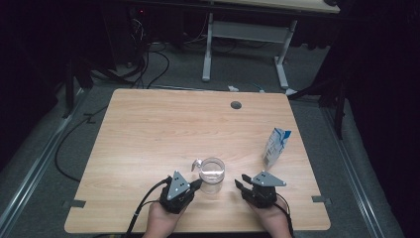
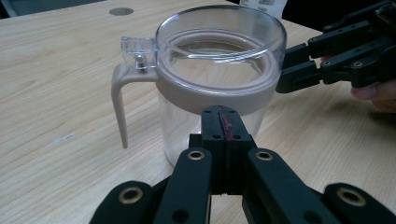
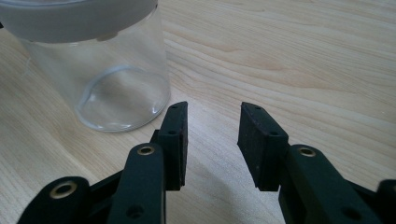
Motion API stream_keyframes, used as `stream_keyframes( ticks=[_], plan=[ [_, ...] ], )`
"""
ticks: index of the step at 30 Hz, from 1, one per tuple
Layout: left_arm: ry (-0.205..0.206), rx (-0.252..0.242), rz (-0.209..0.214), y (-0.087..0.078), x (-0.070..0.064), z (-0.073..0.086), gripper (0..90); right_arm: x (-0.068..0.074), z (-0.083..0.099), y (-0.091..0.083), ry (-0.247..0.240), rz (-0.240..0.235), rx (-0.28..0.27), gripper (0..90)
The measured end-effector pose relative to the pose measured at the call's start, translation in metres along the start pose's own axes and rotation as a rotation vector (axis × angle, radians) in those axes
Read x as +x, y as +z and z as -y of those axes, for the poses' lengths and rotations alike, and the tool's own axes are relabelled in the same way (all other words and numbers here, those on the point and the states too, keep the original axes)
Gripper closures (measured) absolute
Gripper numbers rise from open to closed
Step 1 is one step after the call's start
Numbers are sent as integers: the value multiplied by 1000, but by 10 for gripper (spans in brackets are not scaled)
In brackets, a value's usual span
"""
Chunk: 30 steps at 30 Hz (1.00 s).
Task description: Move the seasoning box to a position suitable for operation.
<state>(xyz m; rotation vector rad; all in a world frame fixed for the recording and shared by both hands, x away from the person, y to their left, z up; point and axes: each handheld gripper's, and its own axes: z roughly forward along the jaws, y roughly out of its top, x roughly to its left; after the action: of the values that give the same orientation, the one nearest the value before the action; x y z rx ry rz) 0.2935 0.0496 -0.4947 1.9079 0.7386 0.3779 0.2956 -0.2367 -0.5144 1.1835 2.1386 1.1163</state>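
Observation:
A clear cup (image 1: 212, 174) with a grey-beige band, a handle and a transparent lid stands near the table's front edge. In the left gripper view the cup (image 2: 219, 70) is just beyond my left gripper (image 2: 224, 119), whose jaws are pressed together with nothing between them; the handle (image 2: 120, 100) points left. My left gripper (image 1: 197, 184) sits at the cup's left front. My right gripper (image 1: 239, 182) is to the cup's right, open and empty. In the right gripper view the cup (image 3: 100, 77) stands left of and beyond my right gripper (image 3: 212, 135). The right gripper (image 2: 299, 65) also reaches in beside the cup's rim.
A white and blue carton (image 1: 276, 147) stands upright near the table's right edge. A round grommet hole (image 1: 236, 105) sits near the far edge of the wooden table (image 1: 148, 134). Beyond it are desk legs and cables on the floor.

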Motion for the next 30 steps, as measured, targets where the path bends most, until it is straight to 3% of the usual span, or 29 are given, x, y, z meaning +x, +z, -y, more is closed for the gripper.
stream_keyframes(
  ticks=[7,14,20,27,30],
  plan=[
    [2,-9,5,-3,2,0,900,-2,0,-1,5,1,-8,627],
    [-46,7,-31,-10,23,7,849,-6,-1,-4,16,3,-23,609],
    [-56,36,-62,-12,35,10,838,-8,-1,-5,24,-1,-22,605],
    [-50,24,-82,-14,36,6,900,-7,-2,-4,23,-6,-19,584],
    [-69,9,-89,-14,37,3,900,-5,-3,-5,2,-11,-24,583]
  ],
)
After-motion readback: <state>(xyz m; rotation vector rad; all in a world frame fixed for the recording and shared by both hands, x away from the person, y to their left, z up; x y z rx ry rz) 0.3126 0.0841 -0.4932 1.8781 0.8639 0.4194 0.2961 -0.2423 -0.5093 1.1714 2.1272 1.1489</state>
